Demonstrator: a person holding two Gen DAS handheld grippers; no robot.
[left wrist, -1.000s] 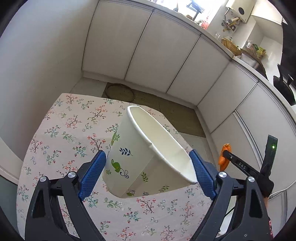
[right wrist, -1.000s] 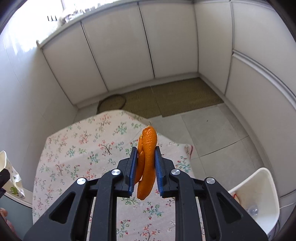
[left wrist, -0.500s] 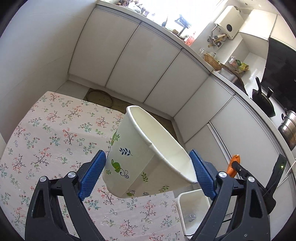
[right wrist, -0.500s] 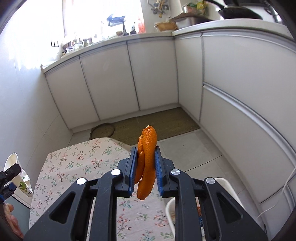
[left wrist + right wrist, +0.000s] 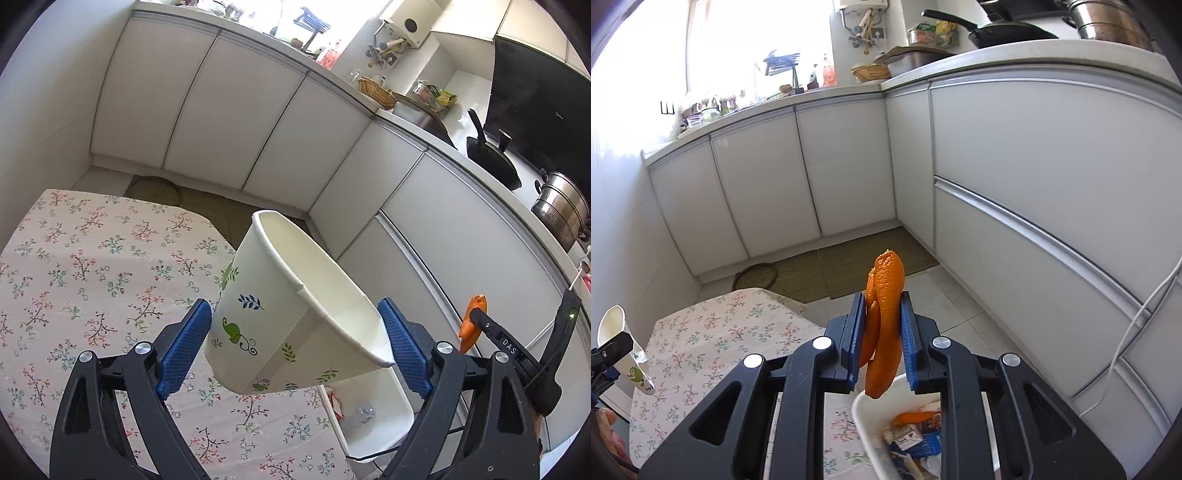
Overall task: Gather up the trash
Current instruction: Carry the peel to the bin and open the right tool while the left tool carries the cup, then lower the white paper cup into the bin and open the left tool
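The left gripper [image 5: 295,343] clamps a tilted paper cup [image 5: 288,314] above the floral tablecloth's [image 5: 92,277] right edge. The right gripper [image 5: 882,332] pinches an orange peel [image 5: 884,317] over the white bin [image 5: 864,417] beside the table.

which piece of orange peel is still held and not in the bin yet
The long orange peel pinched in the right hand-held gripper, hanging over the white bin. The other peel piece already lies inside among the trash.
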